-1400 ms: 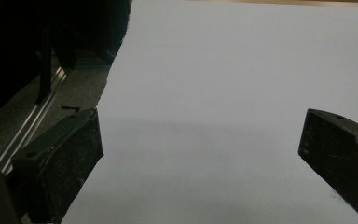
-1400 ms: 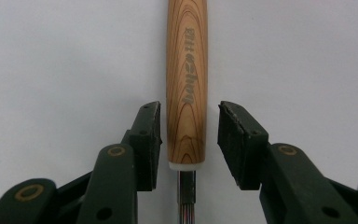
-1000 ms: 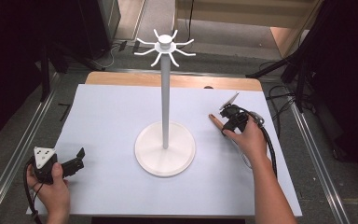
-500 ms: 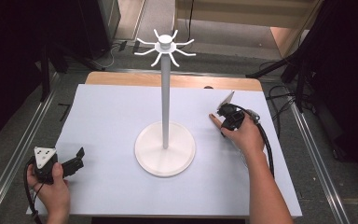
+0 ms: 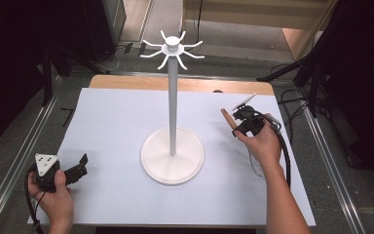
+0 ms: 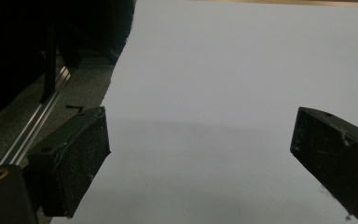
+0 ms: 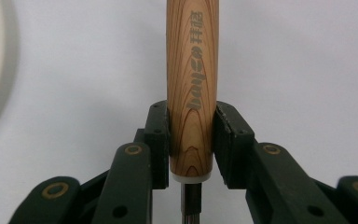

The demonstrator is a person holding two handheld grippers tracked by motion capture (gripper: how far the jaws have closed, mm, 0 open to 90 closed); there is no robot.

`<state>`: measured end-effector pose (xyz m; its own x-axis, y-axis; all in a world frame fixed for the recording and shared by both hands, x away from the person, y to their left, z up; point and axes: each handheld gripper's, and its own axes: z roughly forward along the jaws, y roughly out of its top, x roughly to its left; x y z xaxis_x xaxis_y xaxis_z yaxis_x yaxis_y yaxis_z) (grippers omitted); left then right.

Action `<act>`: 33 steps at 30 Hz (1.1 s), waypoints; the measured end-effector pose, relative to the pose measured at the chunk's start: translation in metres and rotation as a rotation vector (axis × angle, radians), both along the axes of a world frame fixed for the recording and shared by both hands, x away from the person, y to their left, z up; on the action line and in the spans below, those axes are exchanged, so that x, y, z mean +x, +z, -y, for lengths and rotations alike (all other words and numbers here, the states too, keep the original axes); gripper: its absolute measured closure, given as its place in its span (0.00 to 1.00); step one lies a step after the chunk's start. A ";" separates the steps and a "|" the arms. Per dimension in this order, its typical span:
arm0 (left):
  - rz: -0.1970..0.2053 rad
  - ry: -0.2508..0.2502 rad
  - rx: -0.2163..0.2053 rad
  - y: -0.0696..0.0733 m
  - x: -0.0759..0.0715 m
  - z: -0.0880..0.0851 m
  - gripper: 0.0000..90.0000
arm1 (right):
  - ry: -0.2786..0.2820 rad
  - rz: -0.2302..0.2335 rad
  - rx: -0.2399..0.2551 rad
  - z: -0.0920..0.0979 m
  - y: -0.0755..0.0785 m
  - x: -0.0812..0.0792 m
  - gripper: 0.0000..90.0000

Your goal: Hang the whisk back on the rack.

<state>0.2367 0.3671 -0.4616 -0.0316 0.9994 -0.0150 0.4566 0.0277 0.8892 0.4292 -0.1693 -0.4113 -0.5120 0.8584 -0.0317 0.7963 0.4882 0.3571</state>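
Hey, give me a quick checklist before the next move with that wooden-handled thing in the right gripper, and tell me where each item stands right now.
1. Right gripper closed on the wooden handle: ok, both pads press its sides near the metal end.
2. Handle straight between the jaws: ok, it runs along the gripper's midline in the right gripper view.
3. Left gripper free: ok, jaws wide apart with nothing between them, over bare table.
4. Hook stand upright: ok, base flat at the table's middle.
5. Stand's hooks free: ok, nothing hangs on them.
6. What the tool's far end carries: cannot tell; it is too small in the high view.
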 end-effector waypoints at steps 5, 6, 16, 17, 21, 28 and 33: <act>-0.001 0.004 0.009 0.000 0.000 0.001 0.01 | 0.009 0.081 0.085 -0.001 0.015 -0.015 0.78; 0.001 0.004 0.009 0.000 0.000 0.001 0.00 | 0.003 0.112 0.134 -0.001 0.020 -0.020 0.78; -0.001 0.004 0.010 0.000 0.000 0.001 0.00 | 0.048 0.248 0.302 -0.009 0.045 -0.046 0.78; -0.001 0.003 0.008 0.000 0.000 0.001 0.00 | 0.054 0.263 0.317 -0.011 0.047 -0.048 0.78; 0.003 0.003 0.004 0.000 0.000 0.000 0.00 | 0.080 0.318 0.398 -0.018 0.060 -0.061 0.78; 0.003 0.002 0.005 0.000 0.000 0.000 0.00 | 0.112 0.416 0.516 -0.028 0.076 -0.081 0.78; 0.002 0.001 0.006 0.000 0.000 0.000 0.00 | 0.138 0.453 0.558 -0.034 0.084 -0.091 0.78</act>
